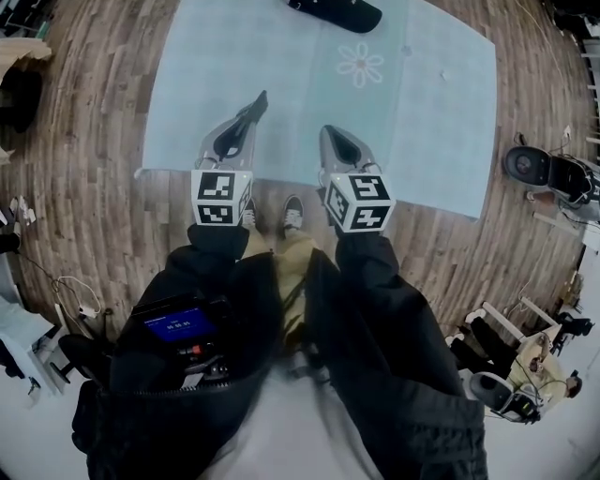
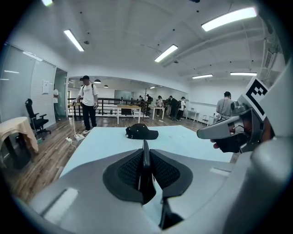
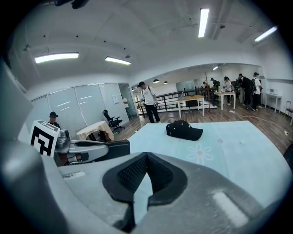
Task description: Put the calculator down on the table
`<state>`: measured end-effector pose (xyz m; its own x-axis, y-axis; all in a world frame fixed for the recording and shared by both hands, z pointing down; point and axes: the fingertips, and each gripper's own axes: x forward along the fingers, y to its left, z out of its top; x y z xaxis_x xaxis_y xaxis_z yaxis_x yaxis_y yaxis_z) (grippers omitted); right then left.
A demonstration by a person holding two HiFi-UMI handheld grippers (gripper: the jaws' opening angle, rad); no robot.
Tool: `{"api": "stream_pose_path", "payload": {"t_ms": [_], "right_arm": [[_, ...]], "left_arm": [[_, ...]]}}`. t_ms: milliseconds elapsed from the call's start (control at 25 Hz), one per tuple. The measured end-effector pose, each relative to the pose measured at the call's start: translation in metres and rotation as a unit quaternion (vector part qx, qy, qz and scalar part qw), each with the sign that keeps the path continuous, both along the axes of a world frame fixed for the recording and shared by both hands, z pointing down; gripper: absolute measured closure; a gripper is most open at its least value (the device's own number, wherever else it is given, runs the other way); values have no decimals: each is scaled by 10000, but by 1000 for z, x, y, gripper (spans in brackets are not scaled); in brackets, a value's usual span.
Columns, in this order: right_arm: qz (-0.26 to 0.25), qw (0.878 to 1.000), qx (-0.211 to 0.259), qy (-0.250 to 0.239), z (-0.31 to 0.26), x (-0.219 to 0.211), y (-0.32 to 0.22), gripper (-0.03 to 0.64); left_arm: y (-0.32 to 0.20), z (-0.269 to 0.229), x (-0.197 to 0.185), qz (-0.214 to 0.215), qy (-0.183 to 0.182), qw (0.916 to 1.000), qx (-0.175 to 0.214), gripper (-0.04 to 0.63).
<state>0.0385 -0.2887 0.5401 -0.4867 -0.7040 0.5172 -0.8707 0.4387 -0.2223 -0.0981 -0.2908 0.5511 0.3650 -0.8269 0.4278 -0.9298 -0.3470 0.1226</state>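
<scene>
My left gripper (image 1: 247, 120) is shut on the calculator (image 1: 255, 105), a thin black slab held edge-on that sticks out past the jaw tips. It hangs above the near edge of the pale blue table (image 1: 422, 112). In the left gripper view the calculator (image 2: 145, 153) stands as a dark blade between the pads. The right gripper view shows it from the side (image 3: 113, 148), in the left gripper (image 3: 91, 148). My right gripper (image 1: 330, 139) hovers beside it to the right, tips together, nothing between them (image 3: 146, 156).
A black cap (image 1: 337, 11) lies at the table's far side, with a flower print (image 1: 361, 64) on the cloth near it. Wooden floor surrounds the table. Several people and tables stand far back (image 2: 87, 103). A person sits at the lower right (image 1: 525, 366).
</scene>
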Motion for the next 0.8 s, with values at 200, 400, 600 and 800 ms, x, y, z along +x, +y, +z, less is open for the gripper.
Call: {"api": "stream_pose_path", "payload": {"t_ms": [200,400,600,800], "right_arm": [[-2,9997,-246,41,27,-1,-7,620],[36,9991,-425,48,45,-3,-10,620],[-2,9985,-534,74,57,-9,-6,620],[19,9979,-635,92,64,-6,-3,620]], "left_arm": [[-5,26,-1,-3,-259,9996,-70,548],[-10,43,0,160,-676,9976,42,548],[-6,63,8,313,-778,9965,-24,548],[5,82,16,406,-759,9960,-236,548]]}}
